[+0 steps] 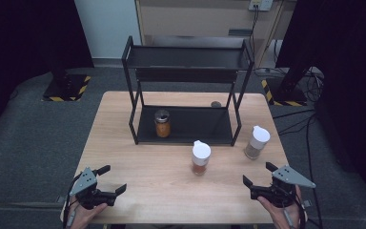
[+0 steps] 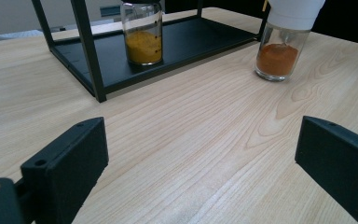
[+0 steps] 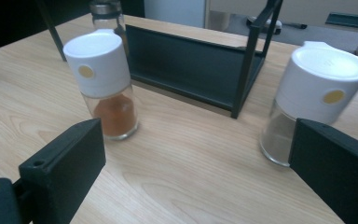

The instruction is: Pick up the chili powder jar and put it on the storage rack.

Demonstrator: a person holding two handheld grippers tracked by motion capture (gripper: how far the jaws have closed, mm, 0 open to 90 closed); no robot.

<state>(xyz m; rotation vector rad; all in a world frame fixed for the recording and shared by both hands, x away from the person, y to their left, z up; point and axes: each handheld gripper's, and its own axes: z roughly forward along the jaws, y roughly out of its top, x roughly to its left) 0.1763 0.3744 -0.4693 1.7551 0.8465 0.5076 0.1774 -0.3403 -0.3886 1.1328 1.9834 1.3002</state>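
Observation:
A black two-tier rack stands at the back of the wooden table. On its lower shelf sits a glass jar of yellow-orange powder with a metal lid. In front of the rack stand two white-capped jars: one with red-brown powder, one with grey-brown powder. My left gripper rests open near the front left edge. My right gripper is open at the front right, a little short of the two capped jars.
A small dark round object lies on the table behind the rack. The rack's upper shelf holds nothing that I can see. Dark curtains, cables and a cabinet surround the table on the grey floor.

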